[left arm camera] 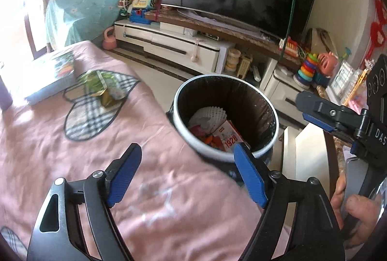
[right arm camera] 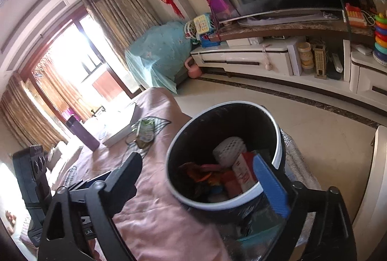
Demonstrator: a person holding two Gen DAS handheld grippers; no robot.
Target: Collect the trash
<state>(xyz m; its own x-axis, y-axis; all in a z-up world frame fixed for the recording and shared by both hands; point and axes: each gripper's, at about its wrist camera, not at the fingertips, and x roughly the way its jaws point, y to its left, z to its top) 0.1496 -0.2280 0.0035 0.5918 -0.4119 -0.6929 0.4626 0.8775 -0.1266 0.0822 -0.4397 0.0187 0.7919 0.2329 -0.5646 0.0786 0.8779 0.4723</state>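
Green wrapper (left arm camera: 106,89): on pink worktop (left arm camera: 150,188), ahead-left of left gripper (left arm camera: 186,176), the nearer. Right gripper (right arm camera: 203,178) over bin (right arm camera: 278,140). Both fingers spread, empty.

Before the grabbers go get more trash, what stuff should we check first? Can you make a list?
1. Left gripper empty and open: ok.
2. Right gripper empty and open: ok.
3. Trash bin upright with room left inside: ok; red carton and white foam net lie low in it.
4. Trash left on the pink cloth: not ok; a green wrapper lies beside the book.
5. Purple bottle near the wrapper standing upright: ok.
6. Whether the wrapper is empty: cannot tell.
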